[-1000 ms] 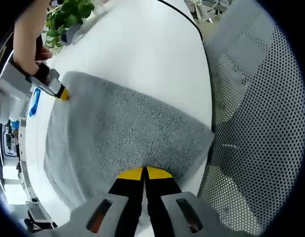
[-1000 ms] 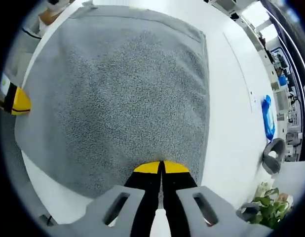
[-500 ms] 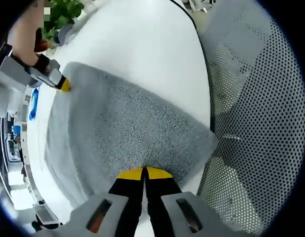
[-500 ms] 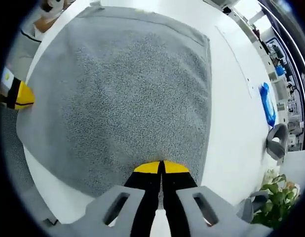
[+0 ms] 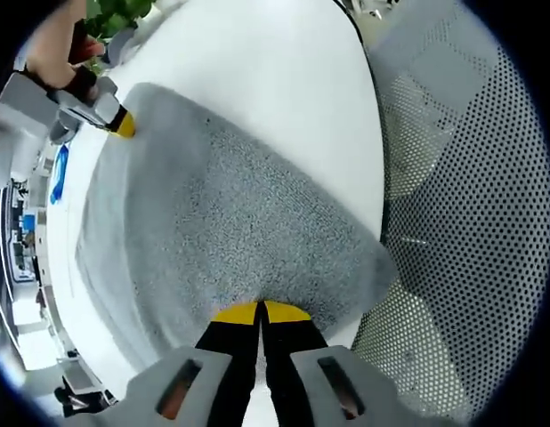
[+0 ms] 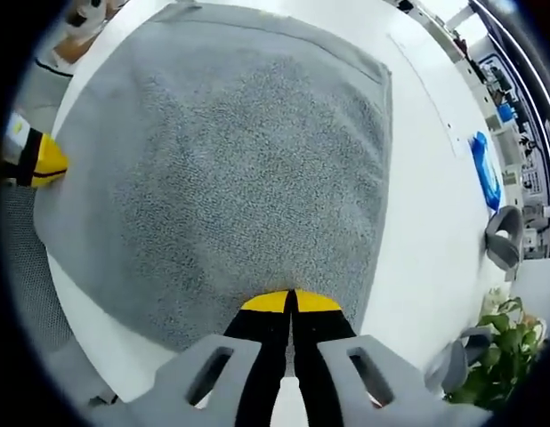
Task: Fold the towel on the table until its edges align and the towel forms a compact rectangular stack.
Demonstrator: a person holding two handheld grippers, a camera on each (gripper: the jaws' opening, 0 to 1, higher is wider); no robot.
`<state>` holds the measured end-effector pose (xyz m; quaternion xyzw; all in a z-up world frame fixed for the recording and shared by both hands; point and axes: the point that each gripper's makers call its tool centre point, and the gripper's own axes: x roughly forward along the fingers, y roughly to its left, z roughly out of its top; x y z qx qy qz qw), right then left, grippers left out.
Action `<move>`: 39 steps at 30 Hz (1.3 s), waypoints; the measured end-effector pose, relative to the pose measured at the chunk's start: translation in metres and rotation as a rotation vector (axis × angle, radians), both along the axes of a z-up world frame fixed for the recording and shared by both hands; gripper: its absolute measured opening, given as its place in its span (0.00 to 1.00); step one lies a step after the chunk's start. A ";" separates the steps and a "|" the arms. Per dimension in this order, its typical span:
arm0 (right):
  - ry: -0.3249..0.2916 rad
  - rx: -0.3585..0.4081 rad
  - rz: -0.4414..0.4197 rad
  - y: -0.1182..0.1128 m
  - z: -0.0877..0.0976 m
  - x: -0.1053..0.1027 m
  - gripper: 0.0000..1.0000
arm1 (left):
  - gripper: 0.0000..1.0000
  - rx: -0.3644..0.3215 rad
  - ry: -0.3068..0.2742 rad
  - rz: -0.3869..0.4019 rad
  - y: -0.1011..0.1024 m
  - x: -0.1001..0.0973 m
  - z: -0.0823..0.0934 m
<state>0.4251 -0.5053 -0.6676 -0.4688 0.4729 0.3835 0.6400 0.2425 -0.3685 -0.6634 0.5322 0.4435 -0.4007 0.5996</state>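
A grey towel (image 5: 230,222) lies spread on the white table (image 5: 275,71). My left gripper (image 5: 260,312) is shut on the towel's near edge, close to the corner by the table edge. The right gripper (image 5: 122,124), held by a hand, pinches the far corner in the left gripper view. In the right gripper view the towel (image 6: 230,169) spreads out ahead, and my right gripper (image 6: 290,302) is shut on its near edge. The left gripper's yellow tip (image 6: 45,160) grips the towel's left corner there.
A perforated grey chair seat (image 5: 471,222) lies beyond the table edge on the right. A green plant (image 5: 124,13) stands at the far end, also seen as a plant (image 6: 502,347) beside a grey object (image 6: 505,245). A blue item (image 6: 485,171) lies on the table.
Both grippers keep their hold on the towel. The right gripper's corner sits higher and farther in the left gripper view; both views have shifted a little with the hands.
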 end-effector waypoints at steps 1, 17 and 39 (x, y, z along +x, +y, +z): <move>0.000 0.008 -0.010 0.000 0.000 0.000 0.00 | 0.01 0.000 -0.001 0.008 0.000 0.000 0.000; -0.019 -0.097 0.000 -0.012 -0.001 -0.023 0.00 | 0.01 0.074 -0.008 -0.005 0.013 0.000 0.000; -0.012 -0.147 -0.021 -0.025 0.000 -0.040 0.00 | 0.01 -0.011 -0.002 0.174 0.023 0.004 0.001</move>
